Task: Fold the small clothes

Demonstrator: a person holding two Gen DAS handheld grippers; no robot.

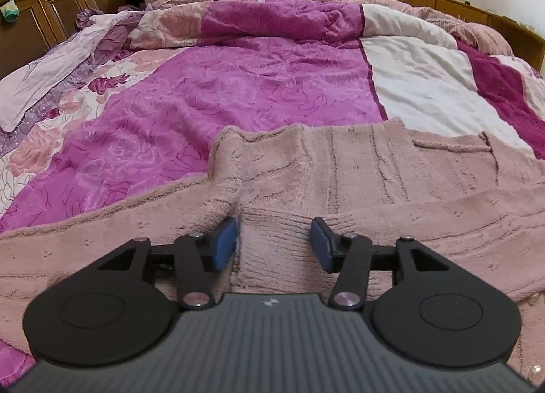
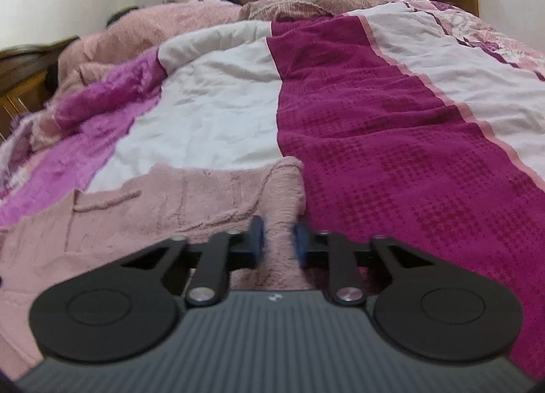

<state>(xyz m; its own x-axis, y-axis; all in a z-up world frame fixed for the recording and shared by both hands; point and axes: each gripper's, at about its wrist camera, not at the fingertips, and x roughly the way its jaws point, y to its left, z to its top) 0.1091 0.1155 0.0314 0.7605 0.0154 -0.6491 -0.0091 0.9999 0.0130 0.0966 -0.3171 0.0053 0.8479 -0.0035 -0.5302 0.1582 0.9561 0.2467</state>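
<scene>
Below, left tongs (image 1: 276,243) straddle the sweater (image 1: 357,168); right tongs (image 2: 279,243) pinch it.

2 low wrist views close over the bed (image 1: 238,86), facing its far side, sharing the pink garment (image 1: 340,171)

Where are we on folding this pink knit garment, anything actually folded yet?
Done: the pink knit sweater lies spread on the floral quilt. In hand: the right tool pinches a bunched edge of it; the left tool is open, straddling a ribbed band, not gripping. Left: the folds themselves; no clean fold shows.
</scene>
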